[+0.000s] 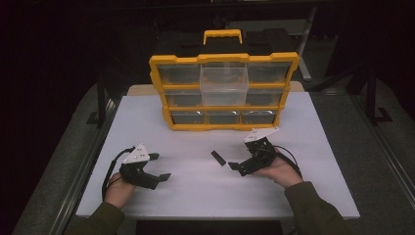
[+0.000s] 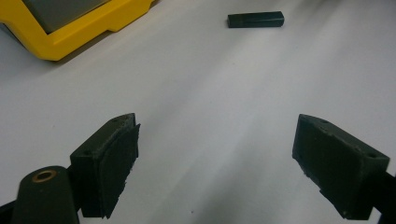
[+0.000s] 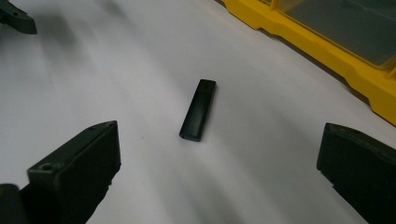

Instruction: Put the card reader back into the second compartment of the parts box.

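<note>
Near the front of the white worktop [image 1: 303, 196], a person's hands hold two grippers. The left gripper [image 1: 159, 166] has its jaws wide open with nothing between them. The right gripper [image 1: 240, 166] has open jaws too, also holding nothing. A small black stick [image 1: 218, 157] lies flat on the worktop just beside the right gripper, between the two grippers. Farther back stands a yellow drawer box [image 1: 223, 92]. One clear drawer [image 1: 224, 84] in its middle sticks out.

dim room | table [image 1: 303, 196] lit (soft shadows) | slight blur
</note>
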The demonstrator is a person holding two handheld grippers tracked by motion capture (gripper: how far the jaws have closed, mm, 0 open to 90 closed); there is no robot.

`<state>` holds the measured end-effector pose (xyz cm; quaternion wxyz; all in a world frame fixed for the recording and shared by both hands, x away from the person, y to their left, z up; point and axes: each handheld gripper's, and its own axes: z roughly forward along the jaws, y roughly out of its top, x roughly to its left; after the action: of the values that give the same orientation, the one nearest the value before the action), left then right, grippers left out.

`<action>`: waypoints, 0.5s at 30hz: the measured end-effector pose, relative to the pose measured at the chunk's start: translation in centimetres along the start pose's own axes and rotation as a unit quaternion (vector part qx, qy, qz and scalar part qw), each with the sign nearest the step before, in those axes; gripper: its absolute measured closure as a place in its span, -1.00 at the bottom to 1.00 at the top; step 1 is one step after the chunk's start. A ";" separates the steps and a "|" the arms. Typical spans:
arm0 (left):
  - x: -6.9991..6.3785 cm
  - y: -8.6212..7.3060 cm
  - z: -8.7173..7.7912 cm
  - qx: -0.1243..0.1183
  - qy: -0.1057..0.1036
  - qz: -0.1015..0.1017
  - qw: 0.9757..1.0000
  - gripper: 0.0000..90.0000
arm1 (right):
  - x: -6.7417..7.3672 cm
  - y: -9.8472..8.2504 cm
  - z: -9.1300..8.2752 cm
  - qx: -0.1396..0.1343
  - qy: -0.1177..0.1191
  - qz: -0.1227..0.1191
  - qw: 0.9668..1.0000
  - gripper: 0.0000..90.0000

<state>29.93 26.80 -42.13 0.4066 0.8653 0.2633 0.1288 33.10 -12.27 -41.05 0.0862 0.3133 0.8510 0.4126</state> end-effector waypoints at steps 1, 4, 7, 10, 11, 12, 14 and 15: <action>0.0 0.0 0.0 0.000 0.000 0.000 1.000 -0.67 | 0.0 0.1 0.0 0.001 0.000 -0.001 1.000 -1.00; 0.0 0.0 0.0 -0.001 0.000 0.001 1.000 -0.68 | -0.1 0.2 0.2 0.003 -0.002 -0.001 1.000 -1.00; 0.0 0.0 0.1 -0.002 -0.002 0.003 1.000 -0.67 | -0.1 0.4 0.3 0.003 -0.002 -0.001 1.000 -1.00; -0.1 0.0 0.2 -0.002 -0.004 0.003 1.000 -0.67 | -0.2 0.5 0.5 0.003 -0.002 -0.001 1.000 -1.00; -0.1 0.0 0.2 -0.001 -0.004 0.004 1.000 -0.68 | -0.2 0.5 0.5 0.004 -0.002 -0.001 1.000 -1.00; -0.1 0.1 0.2 -0.002 -0.004 0.004 1.000 -0.67 | -0.2 0.5 0.6 0.005 -0.002 -0.001 1.000 -1.00; -0.1 0.1 0.2 -0.002 -0.006 0.005 1.000 -0.67 | -0.3 0.5 0.6 0.005 -0.003 -0.002 1.000 -1.00; -0.1 0.1 0.2 -0.004 -0.006 0.005 1.000 -0.68 | -0.3 0.6 0.7 0.006 -0.002 -0.002 1.000 -1.00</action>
<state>29.91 26.58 -42.17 0.4107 0.8658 0.2560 0.1272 33.85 -11.70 -41.08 0.0873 0.3130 0.8539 0.4066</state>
